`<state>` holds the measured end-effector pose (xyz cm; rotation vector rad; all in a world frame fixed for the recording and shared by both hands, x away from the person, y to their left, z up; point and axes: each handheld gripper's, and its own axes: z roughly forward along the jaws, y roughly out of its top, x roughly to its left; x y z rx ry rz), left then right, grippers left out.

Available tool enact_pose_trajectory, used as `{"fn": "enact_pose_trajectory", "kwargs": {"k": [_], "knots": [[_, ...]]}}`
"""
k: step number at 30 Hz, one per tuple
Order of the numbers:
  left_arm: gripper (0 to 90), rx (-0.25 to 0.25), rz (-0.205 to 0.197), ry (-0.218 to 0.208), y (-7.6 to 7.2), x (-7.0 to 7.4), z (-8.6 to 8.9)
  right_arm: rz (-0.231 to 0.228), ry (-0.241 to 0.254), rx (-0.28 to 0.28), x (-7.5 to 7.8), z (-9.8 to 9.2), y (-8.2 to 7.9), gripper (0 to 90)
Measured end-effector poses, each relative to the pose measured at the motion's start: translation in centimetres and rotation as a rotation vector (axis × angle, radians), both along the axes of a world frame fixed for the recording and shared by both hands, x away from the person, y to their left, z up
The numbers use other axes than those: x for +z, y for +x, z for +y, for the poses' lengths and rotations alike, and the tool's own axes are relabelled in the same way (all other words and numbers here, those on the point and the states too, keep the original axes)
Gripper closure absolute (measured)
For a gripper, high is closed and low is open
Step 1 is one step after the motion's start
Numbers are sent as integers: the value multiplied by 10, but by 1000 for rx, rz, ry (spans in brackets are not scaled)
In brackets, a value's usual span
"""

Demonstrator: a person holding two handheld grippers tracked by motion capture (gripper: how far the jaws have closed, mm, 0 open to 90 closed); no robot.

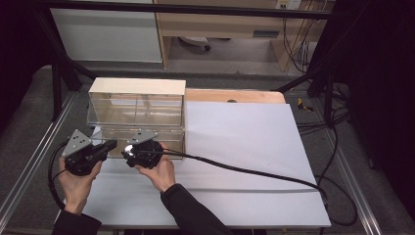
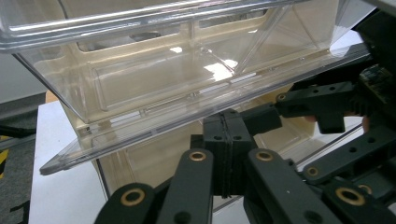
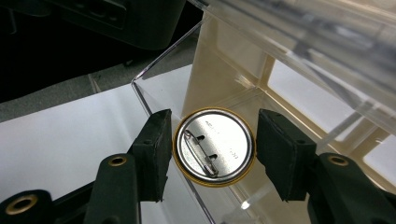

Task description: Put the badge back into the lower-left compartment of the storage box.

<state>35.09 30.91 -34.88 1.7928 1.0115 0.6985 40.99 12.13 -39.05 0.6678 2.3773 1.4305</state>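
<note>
White table (image 1: 244,147), clear bin (image 3: 224,60) – pin badge (image 3: 215,147)

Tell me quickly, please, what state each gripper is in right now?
Left gripper: closed, against the clear drawer's front edge.
Right gripper: open, with the pin badge between its jaws, ungripped.

Lab: metal frame (image 1: 44,142), trailing cables (image 1: 306,44)
</note>
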Motion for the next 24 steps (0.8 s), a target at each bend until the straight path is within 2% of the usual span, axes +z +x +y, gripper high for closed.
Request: {"fn": "enact_pose_trajectory", "kwargs": {"k": [8, 10, 11, 15, 18, 21, 24], "knots": [[897, 2, -1, -2, 0, 0, 0, -39, -3, -4, -3, 4, -1, 468], [897, 2, 0, -3, 0, 0, 0, -78, -18, -13, -6, 4, -1, 466], [897, 2, -1, -3, 0, 0, 0, -83, -21, -15, -6, 4, -1, 473], [897, 1, -1, -3, 0, 0, 0, -78, -22, -18, -6, 4, -1, 430], [897, 1, -1, -5, 0, 0, 0, -54, -23, -18, -5, 4, -2, 407], [897, 1, -1, -4, 0, 0, 0, -58, -48, -14, -3, 2, -6, 373], [897, 2, -1, -2, 0, 0, 0, -49, -53, -1, 0, -1, -11, 343]]}}
